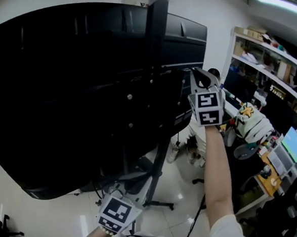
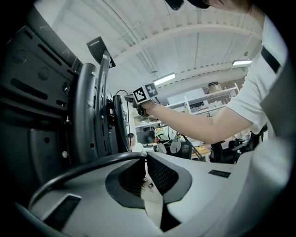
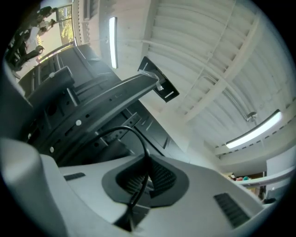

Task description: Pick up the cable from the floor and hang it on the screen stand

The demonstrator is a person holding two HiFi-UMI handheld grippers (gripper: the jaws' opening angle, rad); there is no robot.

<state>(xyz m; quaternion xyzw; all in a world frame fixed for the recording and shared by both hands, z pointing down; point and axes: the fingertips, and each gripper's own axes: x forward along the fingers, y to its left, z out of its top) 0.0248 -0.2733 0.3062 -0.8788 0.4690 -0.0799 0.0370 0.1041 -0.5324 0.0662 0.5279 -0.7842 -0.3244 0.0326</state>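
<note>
Head view: right gripper (image 1: 199, 82) is raised at 2 o'clock against the back of the screen (image 1: 63, 99), beside the stand (image 1: 153, 65); left gripper (image 1: 119, 207) sits low at 6 o'clock. Left gripper view: jaws are clenched on the cable (image 2: 88, 167), which trails toward 8 o'clock. Right gripper view: jaws pinch the cable, which loops up toward 11 o'clock.

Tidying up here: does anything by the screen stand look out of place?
Nothing damaged or spilled. Only the cable is loose: pinched in the right claw beside the screen stand, looping free, not yet hung.
</note>
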